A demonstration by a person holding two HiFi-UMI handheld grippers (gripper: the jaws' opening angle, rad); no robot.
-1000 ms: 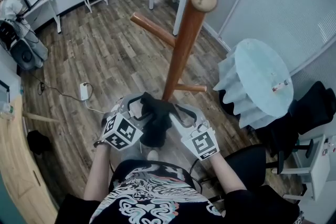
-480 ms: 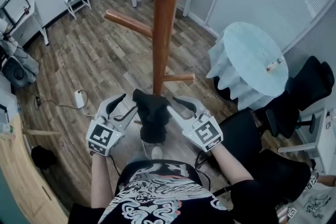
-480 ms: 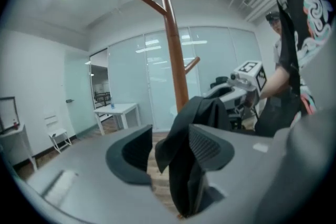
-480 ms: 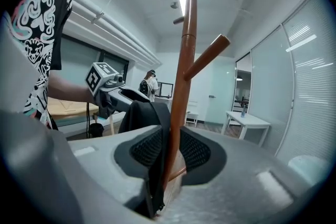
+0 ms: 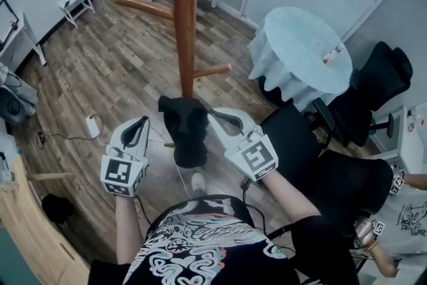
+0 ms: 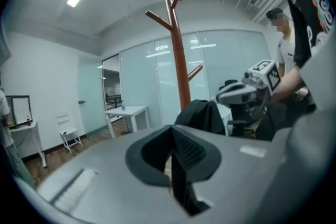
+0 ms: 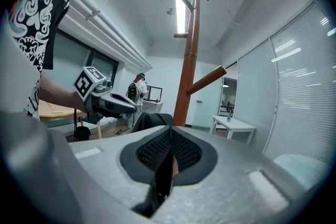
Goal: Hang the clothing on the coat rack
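The black clothing (image 5: pixel 184 133) is hanging on the coat rack (image 5: pixel 185 30). The left hand-held gripper (image 5: pixel 141 123) is resting shut, empty. The right hand-held gripper (image 5: pixel 215 114) is closing, empty.

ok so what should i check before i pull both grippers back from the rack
1. Is the black clothing hung on the coat rack: ok, it drapes at the pole, though the peg under it is hidden.
2. Is the left gripper empty: ok, jaws shut with nothing between them.
3. Is the right gripper empty: ok, jaws closing with nothing between them.
4. Is the right gripper clear of the cloth: cannot tell, its tip sits right beside the cloth in the head view.
5. Is the coat rack upright: ok.
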